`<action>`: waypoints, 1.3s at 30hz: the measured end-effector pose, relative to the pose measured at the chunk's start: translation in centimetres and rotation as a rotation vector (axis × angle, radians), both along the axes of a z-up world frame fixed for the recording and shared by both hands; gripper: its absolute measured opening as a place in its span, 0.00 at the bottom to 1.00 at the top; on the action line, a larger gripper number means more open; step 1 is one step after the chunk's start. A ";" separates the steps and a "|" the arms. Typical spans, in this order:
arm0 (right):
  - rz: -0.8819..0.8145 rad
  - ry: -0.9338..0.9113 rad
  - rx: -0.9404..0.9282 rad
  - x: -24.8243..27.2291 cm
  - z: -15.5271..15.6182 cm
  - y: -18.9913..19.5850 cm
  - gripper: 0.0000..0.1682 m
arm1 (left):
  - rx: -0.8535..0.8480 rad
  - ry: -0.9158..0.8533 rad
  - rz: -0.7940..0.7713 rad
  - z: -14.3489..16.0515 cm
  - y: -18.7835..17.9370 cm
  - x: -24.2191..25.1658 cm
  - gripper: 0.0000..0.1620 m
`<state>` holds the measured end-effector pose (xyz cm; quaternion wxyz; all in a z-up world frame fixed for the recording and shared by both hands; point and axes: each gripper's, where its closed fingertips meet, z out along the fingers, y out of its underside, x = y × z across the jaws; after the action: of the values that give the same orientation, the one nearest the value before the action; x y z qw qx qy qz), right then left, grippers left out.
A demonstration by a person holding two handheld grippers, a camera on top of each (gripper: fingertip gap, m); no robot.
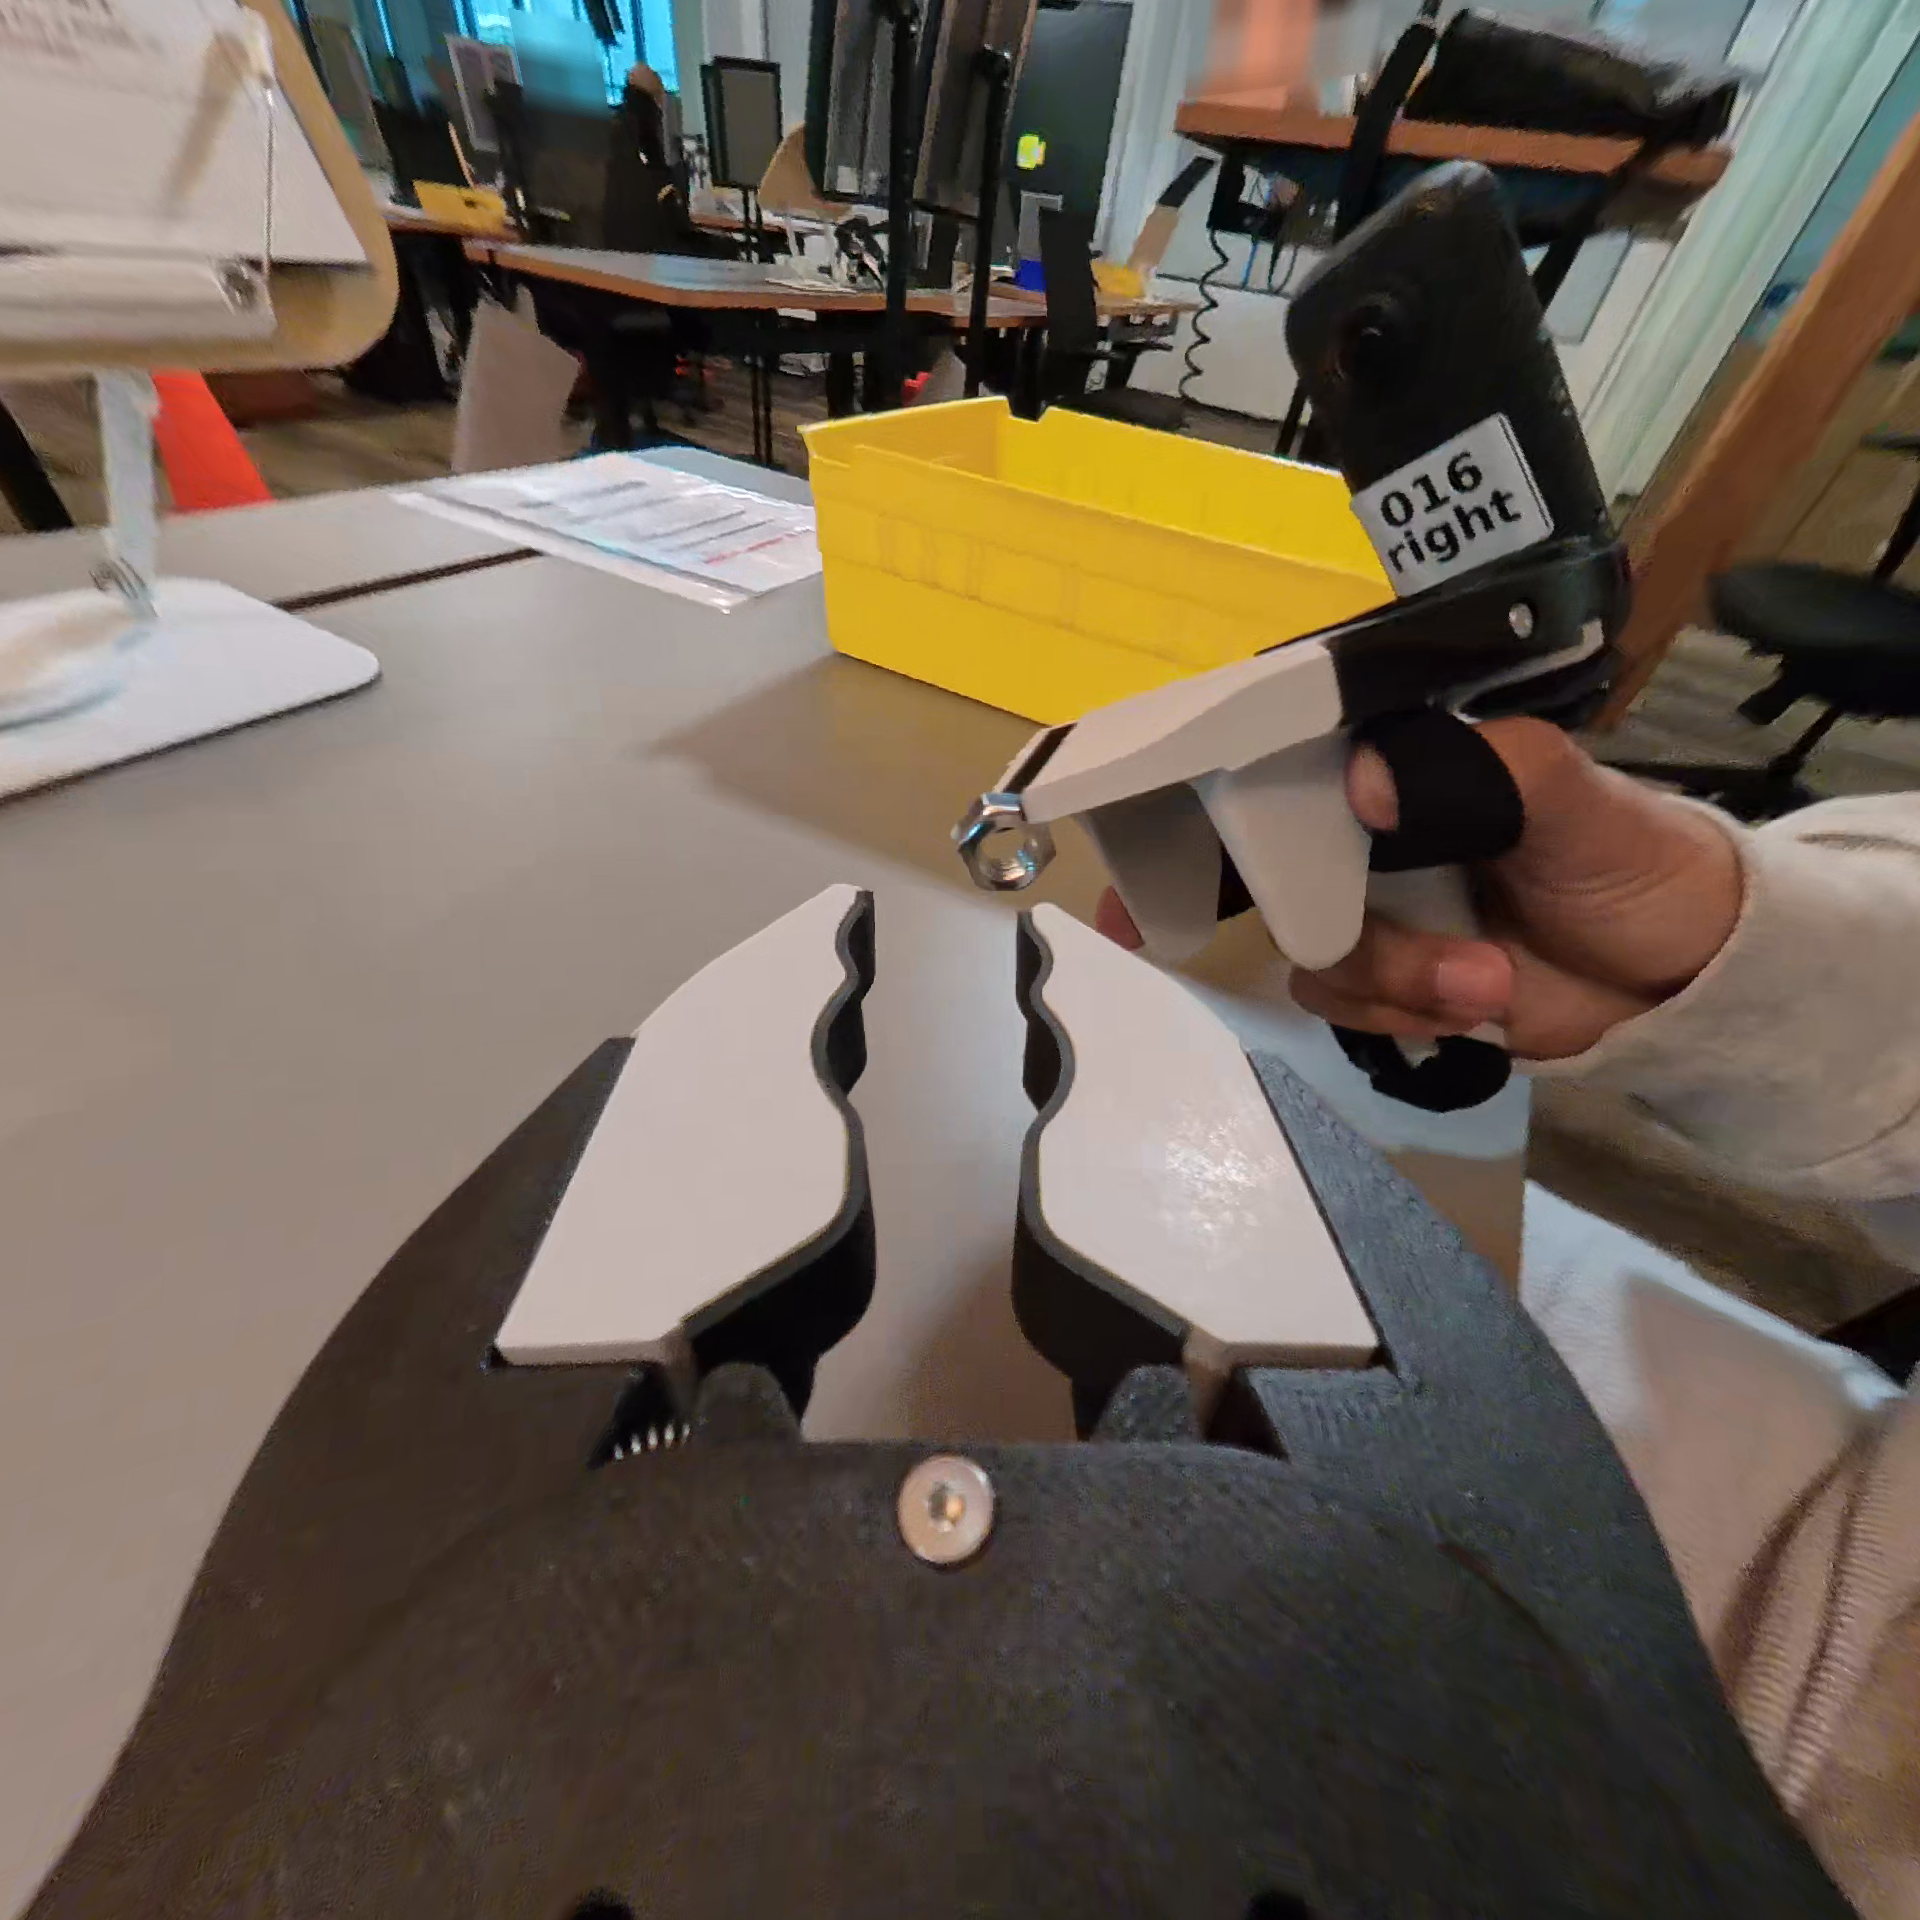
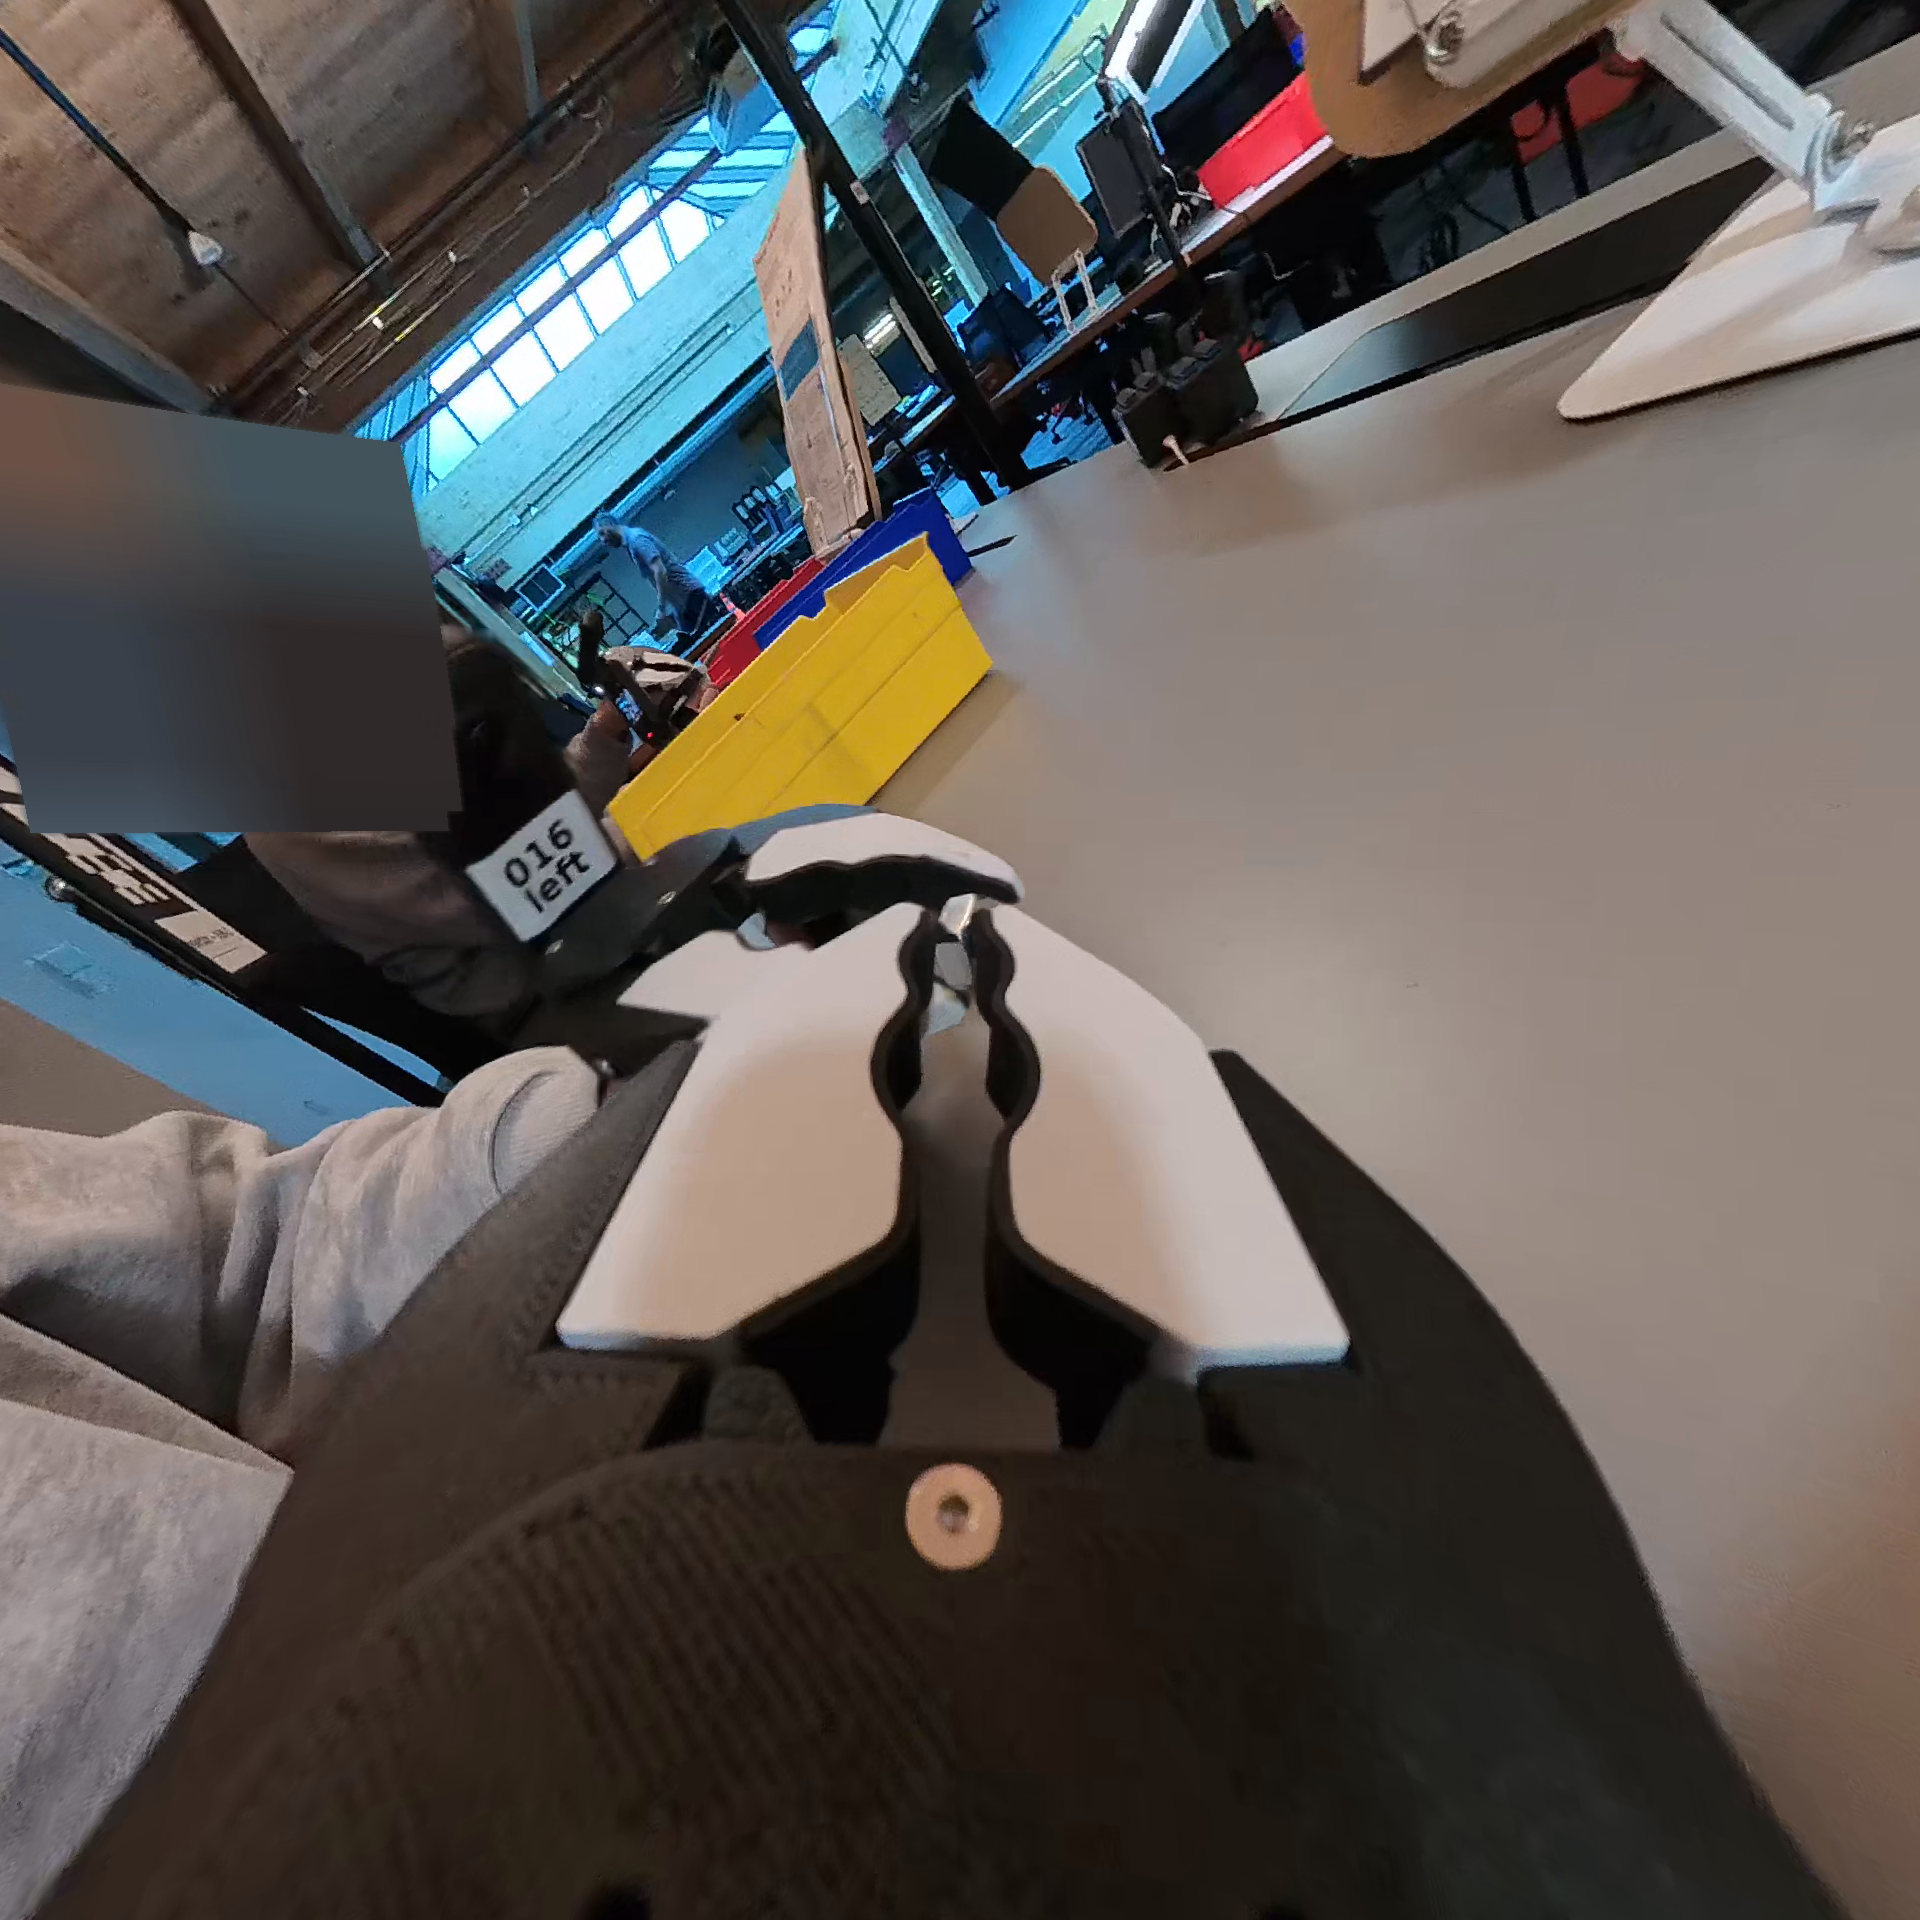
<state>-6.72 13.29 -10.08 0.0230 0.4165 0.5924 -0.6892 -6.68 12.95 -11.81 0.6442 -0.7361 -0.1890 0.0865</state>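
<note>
Steel nut point(image 1: 1004, 854) pinched in right claw point(image 1: 1023, 805), left claw point(image 1: 940, 920) seemingly empty, parted

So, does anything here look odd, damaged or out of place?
Nothing is spilled or damaged. One detail stands out: the right gripper pinches the hex nut only at its very fingertips, so the nut sticks out past them. The left gripper is open and empty just below it. The yellow bin sits flat on the table.

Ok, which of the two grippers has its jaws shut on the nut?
The right gripper: its tips pinch the silver hex nut above the grey table. The left gripper is open and holds nothing.
</note>
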 end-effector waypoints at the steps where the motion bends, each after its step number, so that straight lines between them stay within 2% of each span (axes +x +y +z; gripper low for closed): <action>1: 0.009 0.014 -0.002 0.2 0.2 -0.1 0.05 | 0.016 -0.032 -0.007 0.0 0.0 0.0 0.15; 8: 0.036 0.027 -0.102 0.6 1.4 0.0 0.04 | 0.214 -0.233 -0.160 1.5 0.6 1.7 0.12; 11: 0.019 0.032 -0.087 0.4 1.4 0.3 0.04 | 0.270 -0.280 -0.190 2.1 0.5 1.9 0.12; 14: 0.031 0.052 -0.109 0.7 1.9 0.2 0.04 | 0.273 -0.307 -0.203 2.0 0.6 2.1 0.12; 19: 0.009 0.051 -0.085 0.7 1.6 0.2 0.04 | 0.194 -0.346 -0.273 0.5 1.3 3.1 0.20; 33: 0.116 -0.078 -0.200 0.5 0.6 -0.9 0.04 | 0.293 -0.438 -0.366 0.8 0.7 2.8 0.22; 39: 0.139 -0.106 -0.229 0.2 0.4 -0.9 0.04 | 0.321 -0.426 -0.397 1.2 0.3 2.8 0.22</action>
<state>-6.52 12.43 -9.71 0.1493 0.4051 0.5352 -0.7261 -3.84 13.21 -10.60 0.7023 -0.6492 -0.1836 -0.2272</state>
